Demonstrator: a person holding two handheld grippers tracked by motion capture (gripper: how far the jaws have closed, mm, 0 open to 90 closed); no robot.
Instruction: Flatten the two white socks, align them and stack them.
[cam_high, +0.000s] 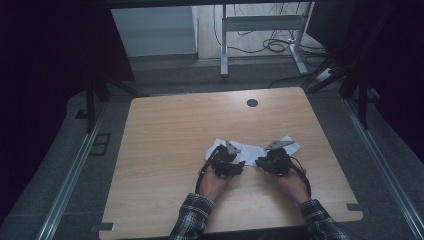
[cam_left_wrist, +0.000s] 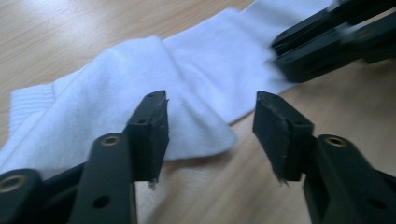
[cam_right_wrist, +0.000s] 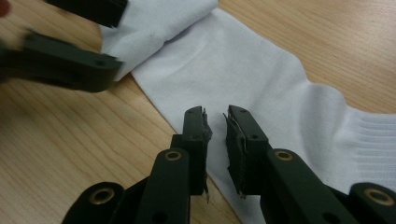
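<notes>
From the high view, two hands are seen entering from the bottom edge in plaid sleeves (cam_high: 192, 220), each wrapped around a gripper near the middle of the wooden table (cam_high: 165, 150). The left gripper (cam_high: 226, 161) and the right gripper (cam_high: 273, 160) are held side by side, both pointing away from the person, over a white sock (cam_high: 250, 150) that is spread crosswise on the table just beyond them. How far the jaws stand apart cannot be told from here.

In the left gripper view, the left gripper (cam_left_wrist: 211, 126) is shown with its jaws wide apart and nothing between them. The left jaw is set over the sock (cam_left_wrist: 140, 79) — whether it touches the cloth cannot be told — and the right jaw over bare wood beside the sock's rounded end. The right gripper (cam_left_wrist: 327, 42) is seen at the upper right, low over the sock.

In the right gripper view, the right gripper (cam_right_wrist: 215, 135) is shown with its jaws narrowly parted, only a slim gap left, held just above the sock (cam_right_wrist: 261, 74) near its edge — nothing is gripped. The ribbed cuff is seen at the right. The left gripper (cam_right_wrist: 65, 60) is seen at the upper left, over the sock's far end.
</notes>
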